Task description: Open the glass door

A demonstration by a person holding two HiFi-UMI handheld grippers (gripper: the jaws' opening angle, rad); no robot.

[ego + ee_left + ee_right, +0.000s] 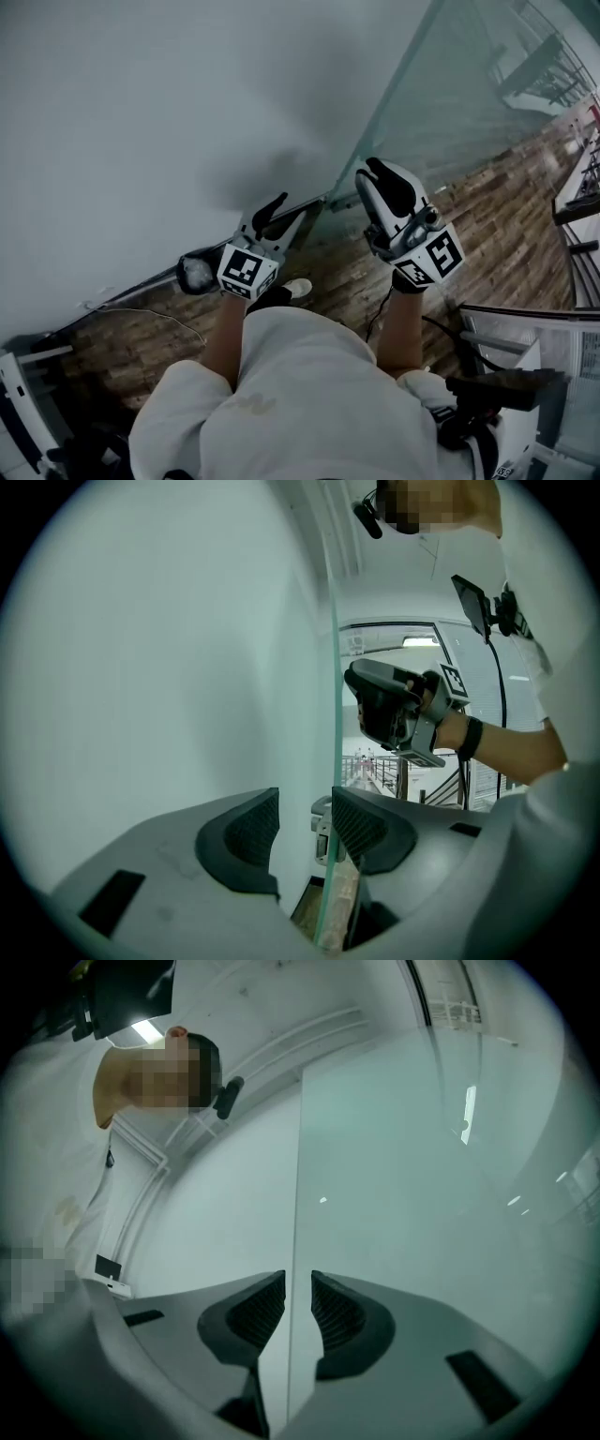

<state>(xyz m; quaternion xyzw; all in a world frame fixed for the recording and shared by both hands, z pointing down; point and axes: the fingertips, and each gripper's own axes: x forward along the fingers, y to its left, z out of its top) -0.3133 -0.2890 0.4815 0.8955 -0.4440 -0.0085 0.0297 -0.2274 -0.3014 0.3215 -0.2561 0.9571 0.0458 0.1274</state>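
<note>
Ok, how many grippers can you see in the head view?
2. The left gripper is low by the white wall, at the glass door's edge. The right gripper is to its right, against the glass. Neither is hidden.

The glass door [450, 84], at one o'clock in the head view, is tinted pale green, and its edge is a deeper green. The wall [141, 112] at ten o'clock is flat greyish white. The floor [497, 234] shows mottled brown wood planks. The left tool [272, 214] and right tool [375, 171] are white and grey with black ribbed pads [253, 827]. Their marker cubes [246, 269] carry black squares on white. The shirt [309, 394] at six o'clock is white, and the wristband [471, 739] is black.
</note>
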